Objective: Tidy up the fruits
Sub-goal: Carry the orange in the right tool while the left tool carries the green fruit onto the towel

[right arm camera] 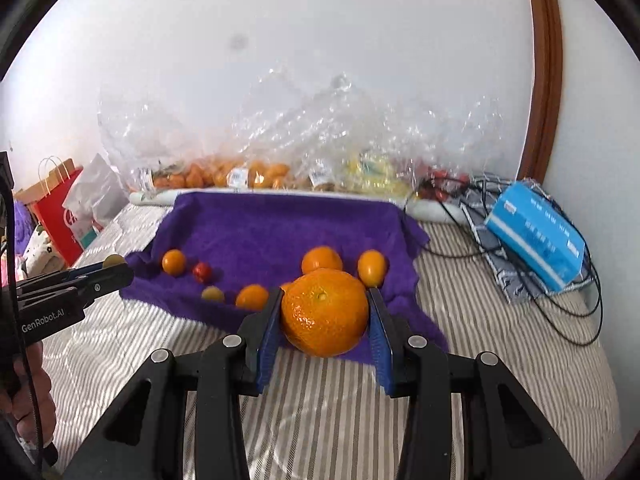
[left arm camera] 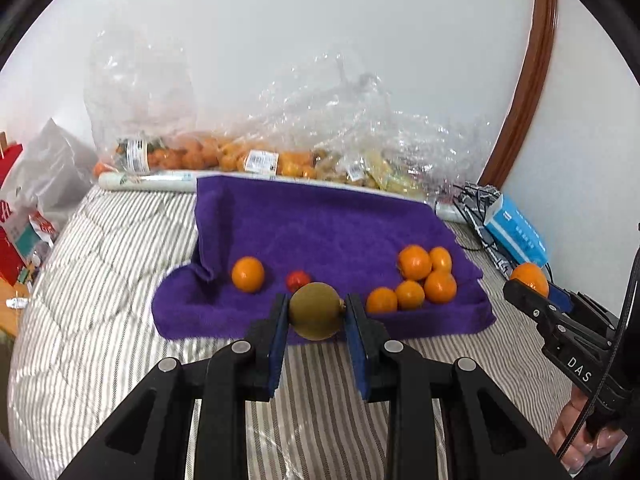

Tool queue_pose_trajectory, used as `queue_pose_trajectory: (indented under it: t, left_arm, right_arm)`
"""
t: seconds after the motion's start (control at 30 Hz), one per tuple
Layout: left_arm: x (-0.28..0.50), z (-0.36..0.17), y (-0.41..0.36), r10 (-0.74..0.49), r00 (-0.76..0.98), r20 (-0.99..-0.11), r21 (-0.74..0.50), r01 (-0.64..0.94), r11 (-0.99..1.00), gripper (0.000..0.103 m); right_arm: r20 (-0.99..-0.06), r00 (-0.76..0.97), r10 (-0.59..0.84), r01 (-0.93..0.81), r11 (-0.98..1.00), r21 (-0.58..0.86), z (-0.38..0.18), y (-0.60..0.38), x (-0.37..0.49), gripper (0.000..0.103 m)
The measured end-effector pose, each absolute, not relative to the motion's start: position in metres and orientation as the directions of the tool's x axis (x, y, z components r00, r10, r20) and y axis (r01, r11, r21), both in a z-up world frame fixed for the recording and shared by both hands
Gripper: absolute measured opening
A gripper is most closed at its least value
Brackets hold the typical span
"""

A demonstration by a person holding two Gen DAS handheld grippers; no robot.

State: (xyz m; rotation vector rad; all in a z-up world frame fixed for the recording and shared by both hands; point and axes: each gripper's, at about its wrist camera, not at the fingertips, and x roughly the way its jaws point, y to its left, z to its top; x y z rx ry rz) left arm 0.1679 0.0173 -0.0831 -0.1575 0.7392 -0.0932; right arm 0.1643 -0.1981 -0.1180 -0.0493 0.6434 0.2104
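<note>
My left gripper (left arm camera: pixel 316 304) is shut on a round green-brown fruit (left arm camera: pixel 316 314), held above the front edge of a purple towel (left arm camera: pixel 320 224). On the towel lie a single orange (left arm camera: pixel 248 274), a small red tomato (left arm camera: pixel 298 279) and a cluster of several oranges (left arm camera: pixel 424 280) at the right. My right gripper (right arm camera: pixel 325 296) is shut on a large orange (right arm camera: pixel 325 314), also lifted above the towel (right arm camera: pixel 280 224). A small green fruit (right arm camera: pixel 213 294) lies near the towel's front. Each gripper shows in the other's view: the right gripper (left arm camera: pixel 528 286) at the right, the left gripper (right arm camera: pixel 116 268) at the left.
Clear plastic bags of fruit (left arm camera: pixel 224 156) lean on the wall behind the towel. A blue tissue box (right arm camera: pixel 536 236) and black cables (right arm camera: pixel 576 300) lie at the right on the striped bedding (right arm camera: pixel 320 392). A red paper bag (right arm camera: pixel 56 216) stands at the left.
</note>
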Motion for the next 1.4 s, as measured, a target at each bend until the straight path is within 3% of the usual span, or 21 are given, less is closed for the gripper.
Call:
queue_pose_trajectory:
  t: [0.47,0.9,1.4]
  left_arm:
    - [0.204,-0.082,0.022,-0.138,0.73,-0.669,-0.196,0.005,0.981,0.027]
    - [0.244,-0.101,0.024,-0.166,0.708,-0.687,-0.235,0.0,0.972,0.027]
    - [0.274,-0.128,0.037,-0.191,0.681,-0.707,-0.274,-0.014,0.962,0.027]
  right_arm:
    - [-0.589,0.785,0.195,-0.219,0.975,0.032,-0.095,-0.204,0.207,0.04]
    - [-0.63,0.748,0.21,-0.211,0.975,0.074,-0.12,-0.196,0.258,0.04]
    - [-0.65,0.687,0.324,-0.348,0.932,0.097,-0.151,-0.156,0.272,0.04]
